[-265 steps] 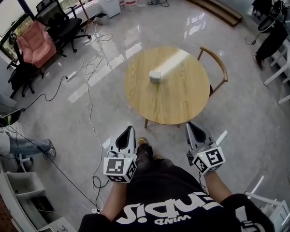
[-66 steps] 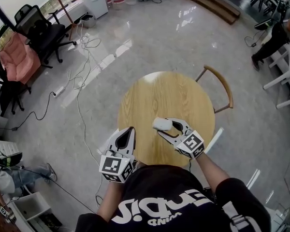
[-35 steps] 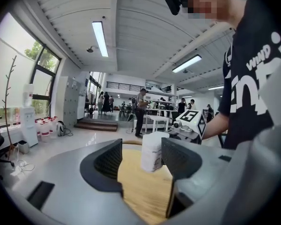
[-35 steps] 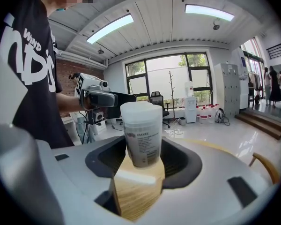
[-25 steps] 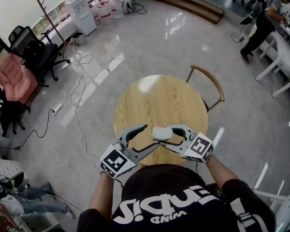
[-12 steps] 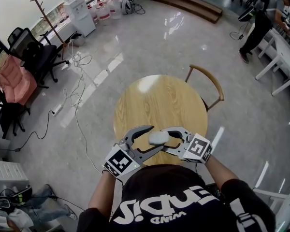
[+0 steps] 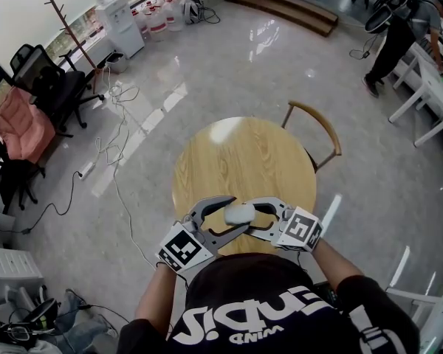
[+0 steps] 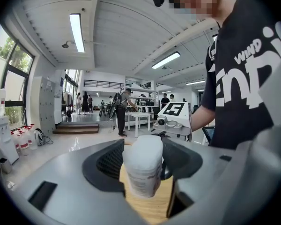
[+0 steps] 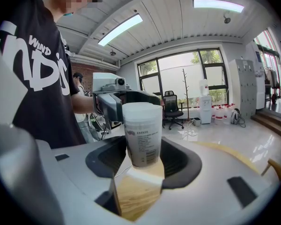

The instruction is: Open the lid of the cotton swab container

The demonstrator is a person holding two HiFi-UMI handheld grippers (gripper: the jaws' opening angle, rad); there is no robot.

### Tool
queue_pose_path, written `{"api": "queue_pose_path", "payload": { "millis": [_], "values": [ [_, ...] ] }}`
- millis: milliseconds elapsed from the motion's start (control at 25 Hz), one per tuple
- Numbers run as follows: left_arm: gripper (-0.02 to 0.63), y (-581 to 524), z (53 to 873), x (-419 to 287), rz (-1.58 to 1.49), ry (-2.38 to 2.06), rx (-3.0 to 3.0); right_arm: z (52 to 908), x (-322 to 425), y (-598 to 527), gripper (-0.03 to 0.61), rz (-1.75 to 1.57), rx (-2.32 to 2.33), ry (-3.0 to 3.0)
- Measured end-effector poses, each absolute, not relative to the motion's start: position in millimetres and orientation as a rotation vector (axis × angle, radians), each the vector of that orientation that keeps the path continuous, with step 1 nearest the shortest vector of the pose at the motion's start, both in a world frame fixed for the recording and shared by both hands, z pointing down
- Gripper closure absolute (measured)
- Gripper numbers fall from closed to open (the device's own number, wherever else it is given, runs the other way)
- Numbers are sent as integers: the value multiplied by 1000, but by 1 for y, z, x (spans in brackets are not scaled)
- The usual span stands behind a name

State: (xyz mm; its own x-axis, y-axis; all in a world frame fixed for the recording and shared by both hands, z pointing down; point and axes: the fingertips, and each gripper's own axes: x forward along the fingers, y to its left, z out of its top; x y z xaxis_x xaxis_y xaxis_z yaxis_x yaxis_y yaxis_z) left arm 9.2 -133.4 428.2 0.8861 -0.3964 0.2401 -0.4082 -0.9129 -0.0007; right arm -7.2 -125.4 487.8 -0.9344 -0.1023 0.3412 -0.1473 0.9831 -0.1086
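Observation:
The cotton swab container (image 7: 240, 214) is a white tub with a printed label (image 9: 143, 142) and a pale lid on top. It is held in the air over the near edge of the round wooden table (image 7: 244, 153). My right gripper (image 7: 257, 216) comes in from the right and is shut on the tub's lower body (image 9: 141, 156). My left gripper (image 7: 227, 214) comes in from the left. Its jaws enclose the same tub (image 8: 143, 165), and the pads lie against its sides. The lid looks closed.
A wooden chair (image 7: 317, 127) stands at the table's far right. Office chairs (image 7: 40, 80), cables (image 7: 122, 135) and water bottles (image 7: 162, 13) lie on the floor at the left and back. A person (image 7: 402, 28) stands at white tables at the upper right.
Over the last second my left gripper has swung in from the left and closed round the container, which my right gripper brought slightly nearer my body.

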Motion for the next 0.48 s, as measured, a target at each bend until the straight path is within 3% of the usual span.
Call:
{"api": "queue_pose_path", "payload": {
  "millis": [480],
  "values": [
    [350,-137,429,9,344,-624,2945,487,-6,-126,355,199,192,-2801]
  ]
}}
